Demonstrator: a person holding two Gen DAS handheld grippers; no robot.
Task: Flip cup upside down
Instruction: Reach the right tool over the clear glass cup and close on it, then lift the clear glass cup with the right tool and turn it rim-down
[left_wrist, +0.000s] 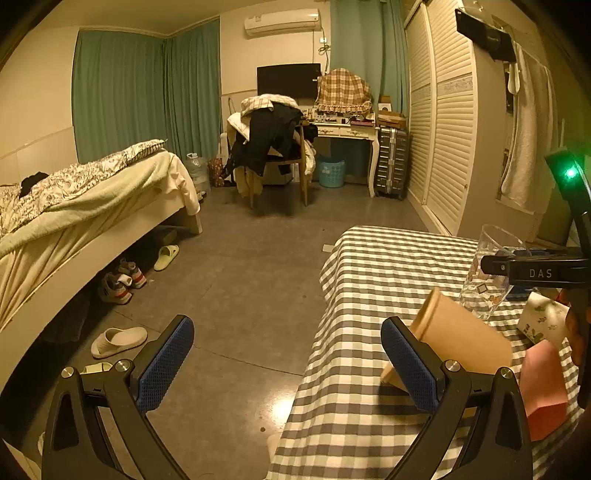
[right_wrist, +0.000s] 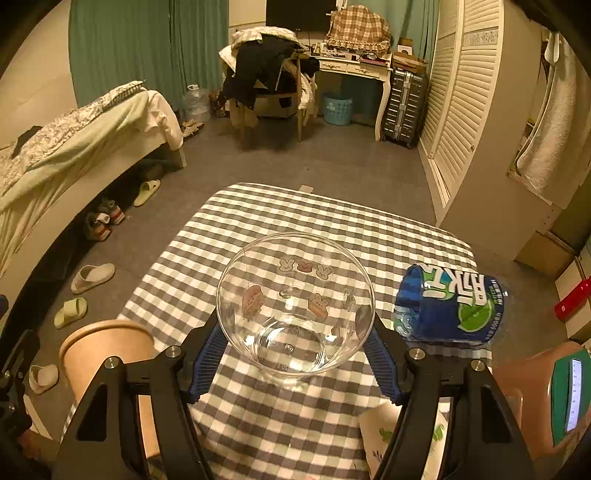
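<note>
Right gripper (right_wrist: 295, 347) clamped on clear cup (right_wrist: 295, 306), left gripper (left_wrist: 288, 362) spread empty; slick wall could slip mid-flip.

Home bedroom, bed (left_wrist: 92, 199), louvred wardrobe (left_wrist: 443, 122), curtains (left_wrist: 122, 96)

A checked cloth covers the tabletop (right_wrist: 280, 218) in front of me. A brown paper cup (right_wrist: 107, 347) stands at my left on it, and a blue-labelled bottle (right_wrist: 448, 306) lies on its side at my right. Beyond, I see a bed (left_wrist: 85, 199) with slippers (left_wrist: 118, 341) and sneakers (left_wrist: 120, 282) on the floor beside it, a chair heaped with clothes (left_wrist: 273, 136), a blue basket (left_wrist: 331, 171) under a white desk (left_wrist: 347, 131), and a suitcase (left_wrist: 391, 162) beside a louvred wardrobe (left_wrist: 443, 122).
</note>
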